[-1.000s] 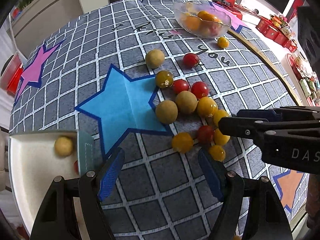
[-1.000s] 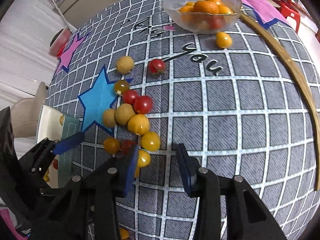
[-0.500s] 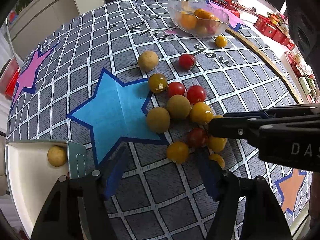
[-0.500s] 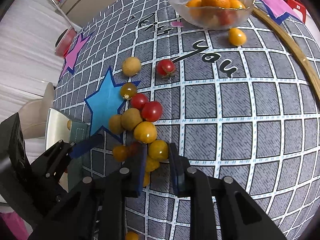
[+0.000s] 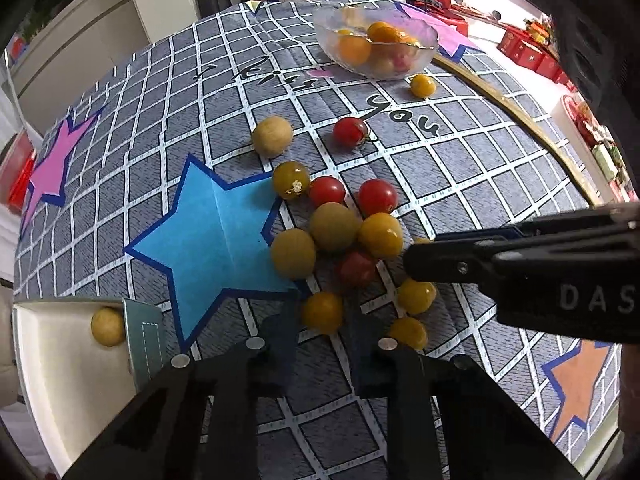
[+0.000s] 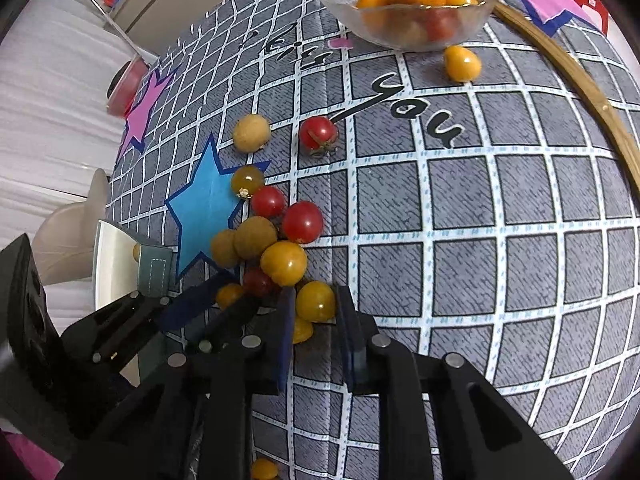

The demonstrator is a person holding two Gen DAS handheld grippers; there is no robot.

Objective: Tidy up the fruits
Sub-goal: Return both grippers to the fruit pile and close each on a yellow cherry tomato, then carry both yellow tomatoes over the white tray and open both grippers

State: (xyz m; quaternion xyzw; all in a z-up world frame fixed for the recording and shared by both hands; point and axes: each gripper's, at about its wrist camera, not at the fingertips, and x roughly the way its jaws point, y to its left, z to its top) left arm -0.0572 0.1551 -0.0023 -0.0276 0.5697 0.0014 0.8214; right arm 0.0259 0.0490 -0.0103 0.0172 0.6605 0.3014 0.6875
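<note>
Left gripper (image 5: 322, 330): fingers are seen spread, one at each side of an orange tomato (image 5: 322, 312); the pads lie close to it, but contact cannot be told. Right gripper (image 6: 314, 312): fingers are likewise parted round a yellow tomato (image 6: 315, 301), which sits between the tips; whether it is pinched cannot be told; a second yellow fruit (image 6: 301, 331) is partly hidden under the left-hand finger.

The fruit heap (image 5: 340, 232) is found on the grey checked cloth (image 5: 460, 184), at 12 o'clock from the left gripper; red, yellow and tan pieces lie touching one another beside a blue star (image 5: 212, 236); a dark red tomato (image 5: 357, 268) lies under the yellow one in the heap. A tan fruit (image 5: 272, 136) and a red tomato (image 5: 351, 131) lie apart from the heap at 12 o'clock, well short of the glass bowl (image 5: 424, 56). The bowl is noted at 1 o'clock on the far edge, holding orange and yellow fruit; one yellow fruit (image 5: 423, 85) lies just outside it on the cloth.

A white tray (image 5: 52, 364) is recorded at 9 o'clock from the left gripper, at the cloth's edge; one tan fruit (image 5: 107, 327) rests in it against the wall. The right gripper's body is seen in the left view at 3 o'clock, over the heap's near side.
</note>
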